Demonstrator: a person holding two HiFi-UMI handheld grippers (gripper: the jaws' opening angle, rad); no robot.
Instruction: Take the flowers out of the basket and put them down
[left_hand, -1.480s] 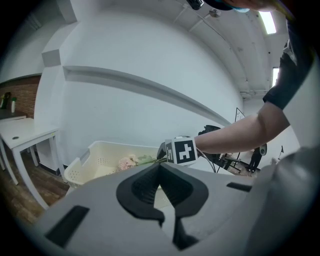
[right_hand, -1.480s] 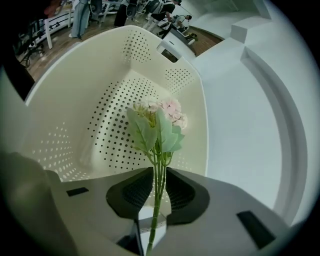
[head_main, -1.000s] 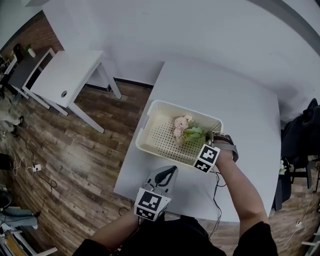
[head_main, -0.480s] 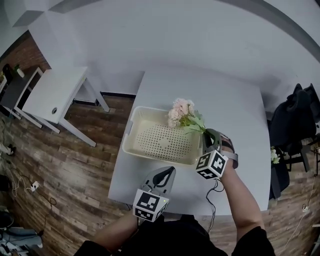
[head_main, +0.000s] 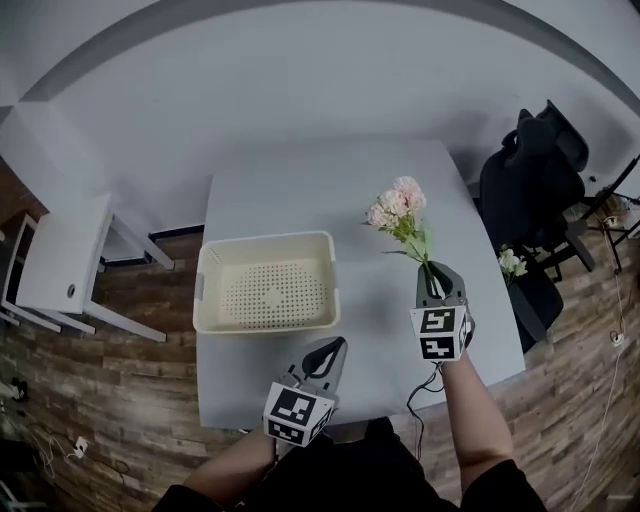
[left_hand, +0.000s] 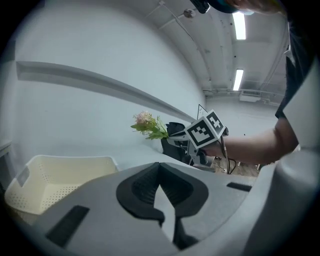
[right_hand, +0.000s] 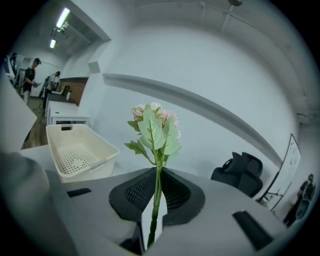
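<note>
Flowers (head_main: 398, 210) aloft over the smooth white worktop (head_main: 300, 200), right of the perforated cream plastic basket (head_main: 268, 318).
Right tool (head_main: 430, 272) pinches the thin green stem, ruffled pink blooms upright; left tool (head_main: 330, 350) jaws together.

Flowers (head_main: 398, 207) pink, green-leaved; basket (head_main: 268, 322) cream, perforated; table (head_main: 300, 195) white

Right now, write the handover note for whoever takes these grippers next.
Right gripper: shut on the stem of the flowers, held upright above the table, to the right of the basket.
Left gripper: shut, nothing in it, near the table's front edge.
Done: flowers are out; the basket is empty.
Left to do: lower the flowers onto the table and let go.
</note>
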